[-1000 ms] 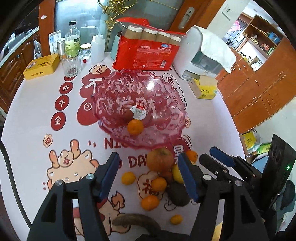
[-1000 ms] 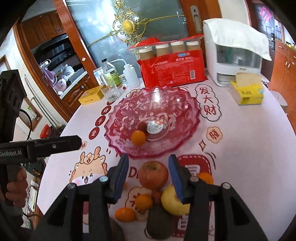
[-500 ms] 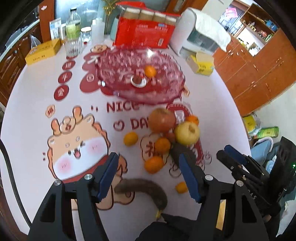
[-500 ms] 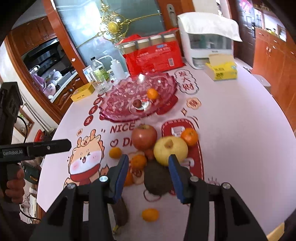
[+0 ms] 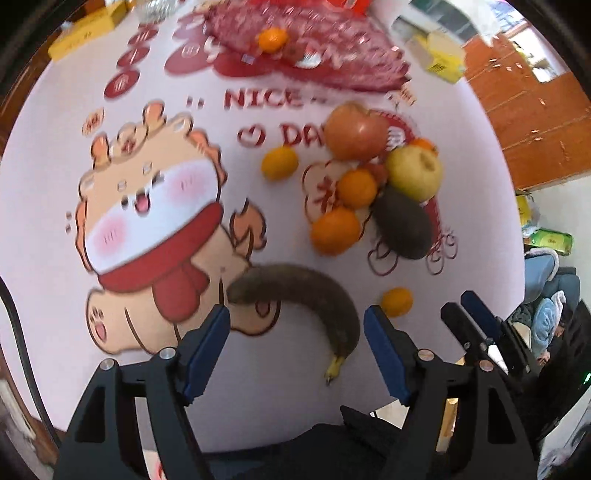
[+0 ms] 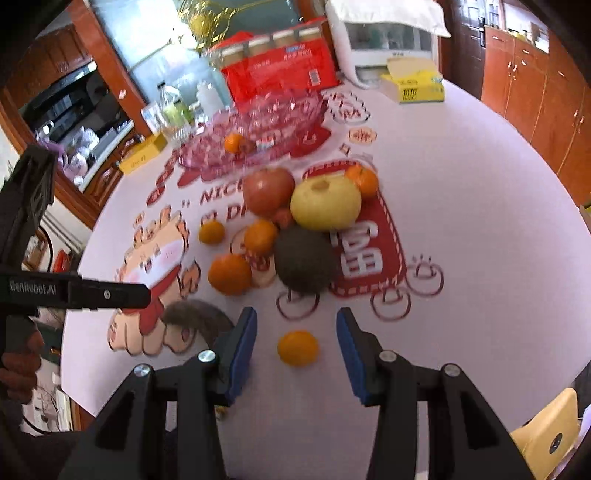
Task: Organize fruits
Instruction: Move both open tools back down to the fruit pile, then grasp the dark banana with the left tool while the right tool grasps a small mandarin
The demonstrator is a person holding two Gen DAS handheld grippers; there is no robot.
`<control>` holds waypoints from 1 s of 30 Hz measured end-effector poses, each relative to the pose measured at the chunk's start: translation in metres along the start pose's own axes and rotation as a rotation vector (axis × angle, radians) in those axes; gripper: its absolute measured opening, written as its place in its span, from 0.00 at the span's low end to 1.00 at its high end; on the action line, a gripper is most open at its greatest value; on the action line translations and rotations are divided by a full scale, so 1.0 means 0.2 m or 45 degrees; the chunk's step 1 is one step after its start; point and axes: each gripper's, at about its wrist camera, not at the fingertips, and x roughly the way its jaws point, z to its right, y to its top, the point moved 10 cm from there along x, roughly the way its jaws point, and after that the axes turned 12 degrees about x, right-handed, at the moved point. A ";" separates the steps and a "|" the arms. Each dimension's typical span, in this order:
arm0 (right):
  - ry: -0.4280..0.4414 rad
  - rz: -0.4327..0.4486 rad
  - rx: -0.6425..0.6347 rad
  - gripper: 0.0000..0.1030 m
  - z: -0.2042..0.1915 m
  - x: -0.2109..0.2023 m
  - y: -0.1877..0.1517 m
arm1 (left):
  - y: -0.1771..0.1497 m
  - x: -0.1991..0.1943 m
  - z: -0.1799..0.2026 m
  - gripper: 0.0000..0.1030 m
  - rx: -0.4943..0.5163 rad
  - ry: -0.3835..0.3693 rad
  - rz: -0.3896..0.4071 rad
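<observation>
yellow tissue box (image 6: 413, 86) beside white appliance (image 6: 384, 40) — red cup pack (image 6: 280, 70), wooden cabinets (image 6: 535, 88) behind.

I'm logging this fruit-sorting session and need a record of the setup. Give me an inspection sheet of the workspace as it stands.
Surface: round table under a white cloth with red cartoon print.
Job's things: pink bowl holds one small orange; loose on the cloth are a red apple, yellow apple, avocado, dark banana and several small oranges.
Clutter: red cup pack, yellow tissue box, bottles, white appliance.
Grippers: left gripper open over the banana, its jaws have just been opening; right gripper open around a lone orange, not touching.
Cables: black cable at the left edge.
Surroundings: wooden cabinets, glass door.
</observation>
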 end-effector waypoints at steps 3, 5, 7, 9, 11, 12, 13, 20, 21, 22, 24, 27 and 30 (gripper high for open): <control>-0.035 -0.031 -0.043 0.44 0.01 0.06 -0.07 | -0.04 0.07 -0.01 0.78 -0.077 -0.022 -0.047; -0.067 -0.047 -0.096 0.44 0.01 0.09 -0.11 | -0.06 0.11 -0.03 0.79 -0.147 -0.028 -0.092; -0.093 -0.064 -0.155 0.44 0.01 0.13 -0.14 | -0.08 0.15 -0.04 0.79 -0.226 -0.032 -0.119; -0.104 -0.101 -0.221 0.44 -0.01 0.17 -0.18 | -0.09 0.18 -0.05 0.79 -0.271 -0.038 -0.137; -0.081 -0.135 -0.268 0.44 -0.03 0.20 -0.21 | -0.09 0.20 -0.05 0.79 -0.329 -0.042 -0.150; -0.077 -0.143 -0.282 0.44 -0.04 0.21 -0.21 | -0.09 0.22 -0.05 0.79 -0.348 -0.044 -0.155; -0.077 -0.151 -0.304 0.44 -0.04 0.22 -0.22 | -0.09 0.23 -0.05 0.79 -0.374 -0.049 -0.163; -0.072 -0.194 -0.413 0.44 -0.02 0.26 -0.21 | -0.10 0.34 -0.02 0.79 -0.500 -0.094 -0.184; -0.060 -0.198 -0.425 0.44 -0.02 0.27 -0.21 | -0.10 0.35 -0.01 0.78 -0.509 -0.095 -0.182; -0.044 -0.200 -0.438 0.44 -0.02 0.27 -0.21 | -0.10 0.36 -0.01 0.76 -0.516 -0.094 -0.179; 0.004 -0.206 -0.458 0.44 -0.03 0.28 -0.20 | -0.09 0.39 0.01 0.75 -0.529 -0.083 -0.175; 0.057 -0.234 -0.481 0.44 -0.03 0.30 -0.21 | -0.09 0.41 0.04 0.72 -0.545 -0.061 -0.178; 0.085 -0.239 -0.523 0.43 -0.03 0.31 -0.20 | -0.09 0.45 0.07 0.67 -0.570 -0.047 -0.184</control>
